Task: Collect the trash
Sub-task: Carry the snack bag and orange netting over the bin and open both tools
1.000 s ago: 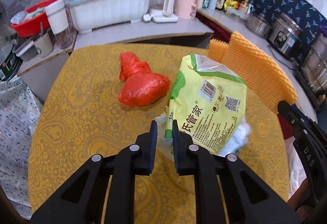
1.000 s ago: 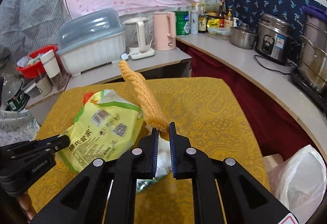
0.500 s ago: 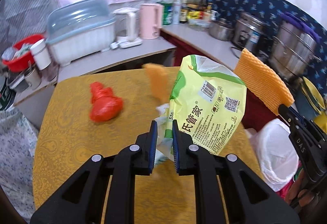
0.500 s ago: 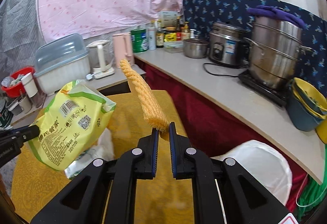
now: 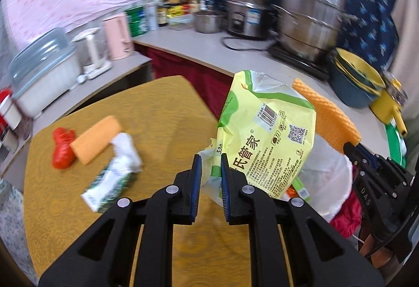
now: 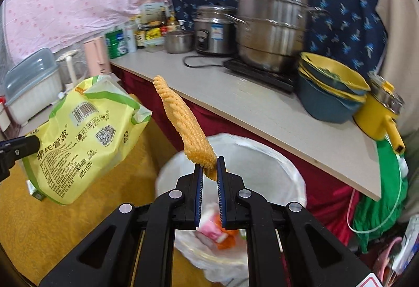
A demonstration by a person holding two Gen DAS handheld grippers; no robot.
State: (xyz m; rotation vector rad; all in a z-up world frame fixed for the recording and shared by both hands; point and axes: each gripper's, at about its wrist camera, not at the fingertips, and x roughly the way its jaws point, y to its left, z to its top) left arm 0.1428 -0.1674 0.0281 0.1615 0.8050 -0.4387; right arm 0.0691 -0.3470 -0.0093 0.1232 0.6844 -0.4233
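Note:
My left gripper (image 5: pixel 211 160) is shut on a yellow-green plastic bag (image 5: pixel 264 135) and holds it in the air at the table's right edge; the bag also shows in the right wrist view (image 6: pixel 83 138). My right gripper (image 6: pixel 209 162) is shut on an orange ribbed sponge cloth (image 6: pixel 183 119) and holds it above a bin lined with a white bag (image 6: pixel 262 156). The cloth (image 5: pixel 327 119) and the bin (image 5: pixel 330 182) also show in the left wrist view. On the yellow table (image 5: pixel 146 109) lie a red bag (image 5: pixel 61 148), an orange sponge (image 5: pixel 97 139) and a white-green wrapper (image 5: pixel 112 177).
A counter (image 6: pixel 262 103) behind the bin carries a steel steamer pot (image 6: pixel 272 28), a rice cooker (image 6: pixel 212 30), stacked bowls (image 6: pixel 330 90) and a yellow pot (image 6: pixel 379 114). A dish box (image 5: pixel 42 72) and kettles stand behind the table. A green bag (image 6: pixel 379 195) hangs at right.
Both grippers have swung right with their loads, off the table toward the bin. The bin now lies below the right gripper. The white-green wrapper and orange sponge now show on the table.

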